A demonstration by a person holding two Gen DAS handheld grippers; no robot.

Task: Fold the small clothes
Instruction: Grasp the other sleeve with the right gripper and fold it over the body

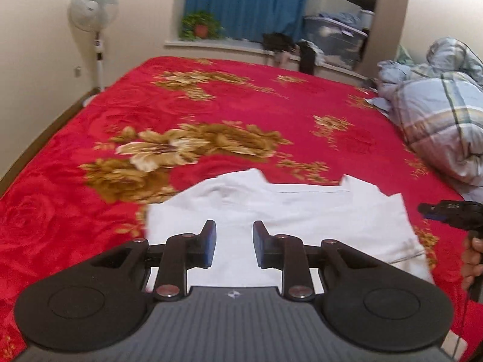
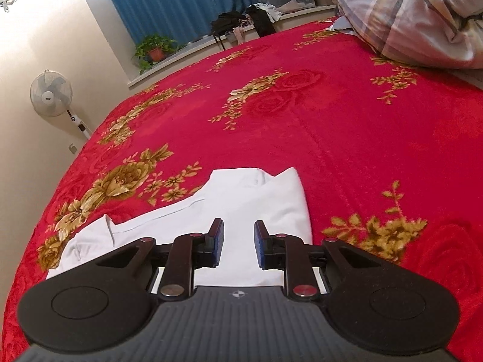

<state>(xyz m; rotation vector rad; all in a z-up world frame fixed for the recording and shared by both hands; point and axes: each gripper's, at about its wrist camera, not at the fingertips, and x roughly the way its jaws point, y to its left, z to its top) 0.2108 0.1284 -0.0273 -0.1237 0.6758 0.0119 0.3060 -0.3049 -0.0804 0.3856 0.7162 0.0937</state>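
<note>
Two bystanders — quilt (image 1: pixel 434 120), fan (image 1: pixel 93 6)

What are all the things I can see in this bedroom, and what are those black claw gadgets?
White garment: one, white, lying flat on the near part of the bed.
Bedspread: one, red with gold flowers, covering the bed.
Quilt: one, pale blue plaid, bundled at the bed's right side.
Standing fan: one, white, by the left wall.
Potted plant: one, green in a red pot, on the windowsill.
Curtain: one, blue, behind the sill.
Storage bin: one, clear, far right.
Left gripper: black, blue pads, open above the garment.
Right gripper: same, open.
</note>
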